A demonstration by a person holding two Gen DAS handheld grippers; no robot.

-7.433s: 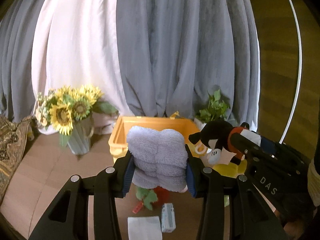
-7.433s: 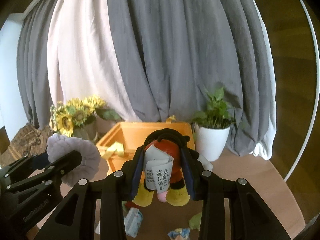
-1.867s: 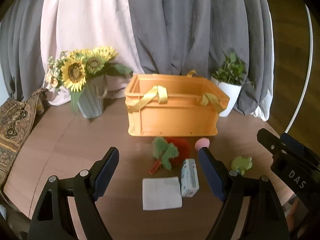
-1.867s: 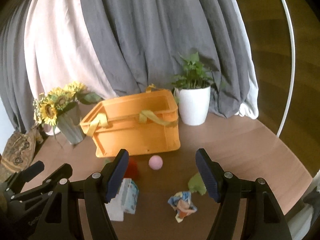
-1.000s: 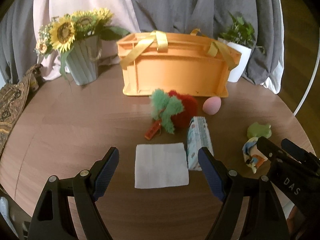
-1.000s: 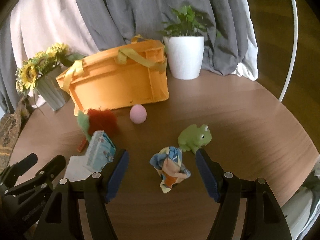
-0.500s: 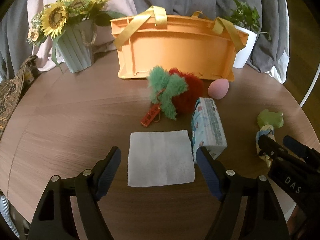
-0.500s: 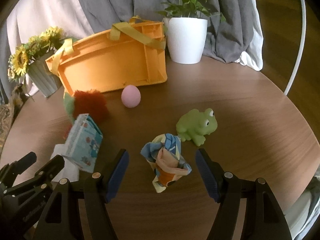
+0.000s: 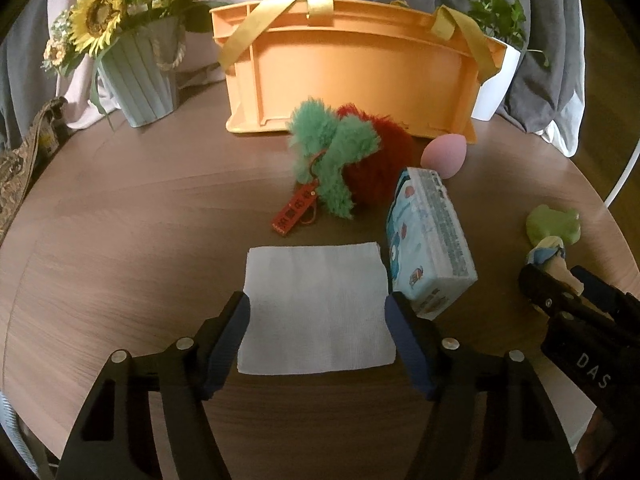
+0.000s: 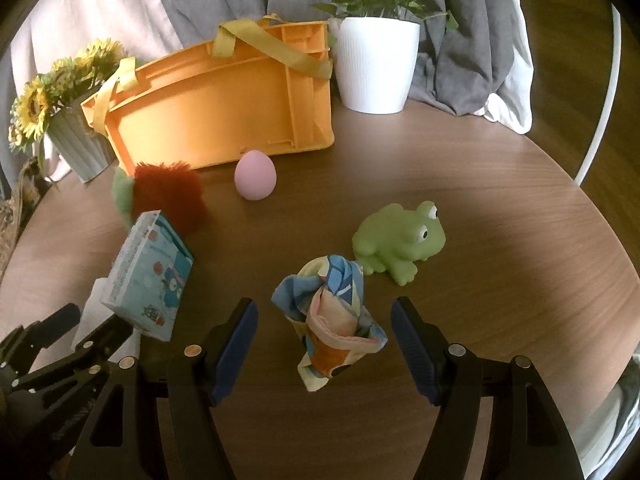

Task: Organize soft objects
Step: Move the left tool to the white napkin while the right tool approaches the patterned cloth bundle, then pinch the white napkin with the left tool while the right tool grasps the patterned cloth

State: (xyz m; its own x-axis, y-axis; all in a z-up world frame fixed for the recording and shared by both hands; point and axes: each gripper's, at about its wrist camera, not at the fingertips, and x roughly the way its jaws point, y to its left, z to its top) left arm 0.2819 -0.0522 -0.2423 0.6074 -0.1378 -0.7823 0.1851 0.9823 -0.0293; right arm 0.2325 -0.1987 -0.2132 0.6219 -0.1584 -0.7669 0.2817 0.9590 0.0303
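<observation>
Straddling white cloth: left tool

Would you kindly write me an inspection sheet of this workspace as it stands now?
Surface: round brown wooden table, bare at the right.
Job's things: flat white cloth; crumpled blue-and-orange fabric; green rubber frog; pink egg-shaped sponge; red-and-green plush strawberry; blue tissue pack; orange plastic crate with yellow straps.
Clutter: nothing seen.
Grippers: left claw open and just been closing, its fingers at the cloth's side edges; right claw open, fabric between, pads clear of it.
Cables: nothing seen.
Surroundings: sunflower vase, white plant pot, grey and white curtains.
</observation>
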